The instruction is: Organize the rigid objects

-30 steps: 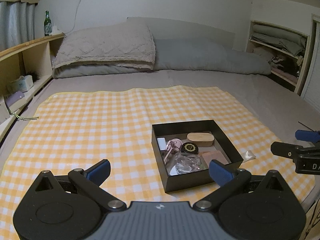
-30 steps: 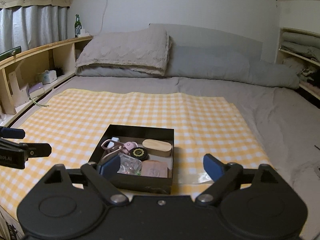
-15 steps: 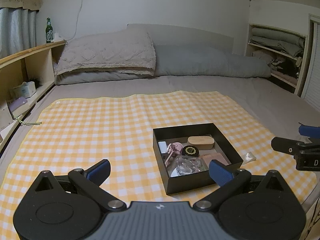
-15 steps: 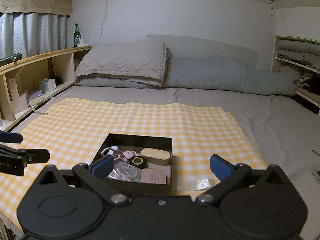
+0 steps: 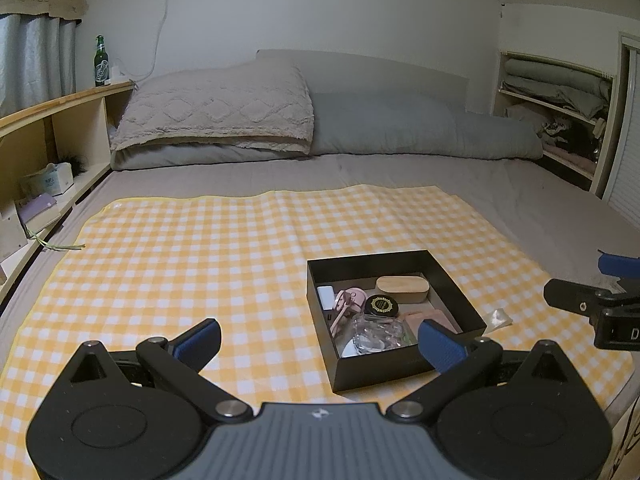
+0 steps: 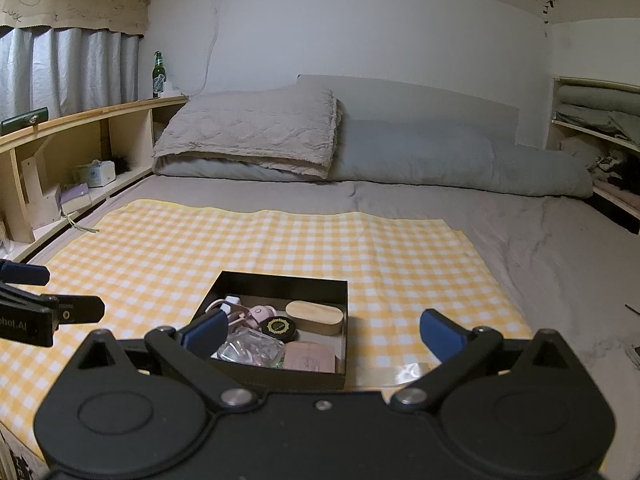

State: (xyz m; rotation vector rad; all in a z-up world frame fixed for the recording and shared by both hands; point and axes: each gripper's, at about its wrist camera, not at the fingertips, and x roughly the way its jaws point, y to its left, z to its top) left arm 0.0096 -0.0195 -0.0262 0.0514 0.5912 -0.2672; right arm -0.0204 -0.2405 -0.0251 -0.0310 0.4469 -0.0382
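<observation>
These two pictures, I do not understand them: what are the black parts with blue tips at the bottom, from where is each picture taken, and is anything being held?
A person holds a hand-held tool in each hand, and each tool carries a camera looking forward along its two fingers. One picture comes from the left tool, the other from the right tool. The blue tips are the finger pads. Both tools are open and hold nothing; the right one has just been opening. Each tool also shows at the edge of the other's picture. On the bed lies a yellow checked cloth. On it stands a black box holding small things, such as a wooden case and a round black tin.
</observation>
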